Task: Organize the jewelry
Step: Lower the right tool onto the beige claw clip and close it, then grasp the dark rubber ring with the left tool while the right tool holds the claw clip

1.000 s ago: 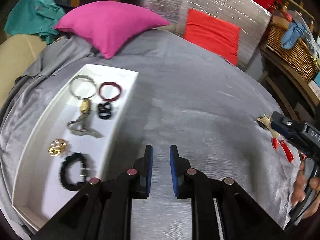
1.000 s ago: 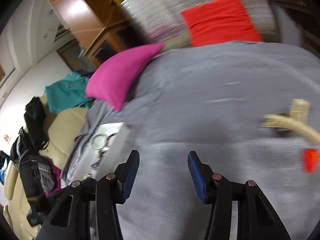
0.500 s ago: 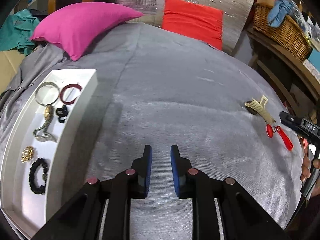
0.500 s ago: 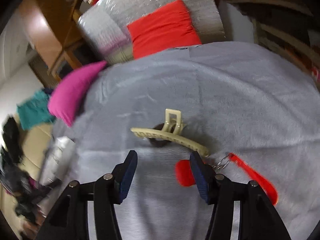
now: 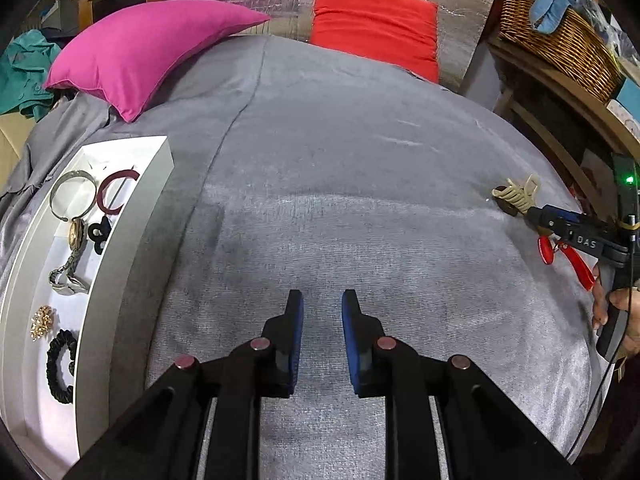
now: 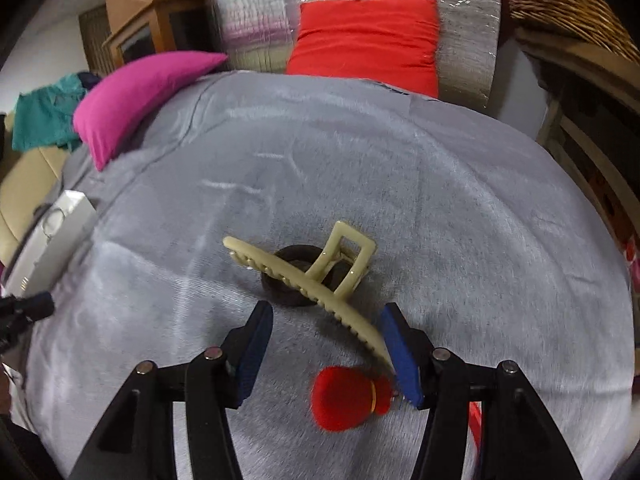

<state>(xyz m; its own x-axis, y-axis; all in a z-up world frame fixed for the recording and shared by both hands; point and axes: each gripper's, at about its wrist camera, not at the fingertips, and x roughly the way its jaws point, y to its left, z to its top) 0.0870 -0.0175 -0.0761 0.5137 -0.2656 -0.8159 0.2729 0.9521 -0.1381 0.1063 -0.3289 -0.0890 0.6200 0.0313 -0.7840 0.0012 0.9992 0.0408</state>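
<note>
A beige claw clip (image 6: 304,276) lies on the grey bedspread over a dark ring (image 6: 286,298), with a red trinket (image 6: 344,398) just below it. My right gripper (image 6: 327,309) hangs open over them. The clip's near end lies between the jaws, close to the right pad (image 6: 400,356), and neither pad presses on it. In the left wrist view the clip (image 5: 516,194) and right gripper (image 5: 560,220) sit far right. My left gripper (image 5: 322,296) stands narrowly open and empty over bare bedspread. The white tray (image 5: 132,240) at the left holds several jewelry pieces, among them a watch (image 5: 72,256).
A pink pillow (image 5: 152,52) and a red cushion (image 5: 376,24) lie at the bed's far end. A wicker basket (image 5: 560,40) sits on wooden shelves at the right, and a hand (image 5: 616,312) grips the right tool. Teal cloth (image 5: 24,72) is far left.
My right gripper swung across and down until the claw clip and red trinket sit at its jaws, which stand a little wider. My left gripper drifted away from the tray.
</note>
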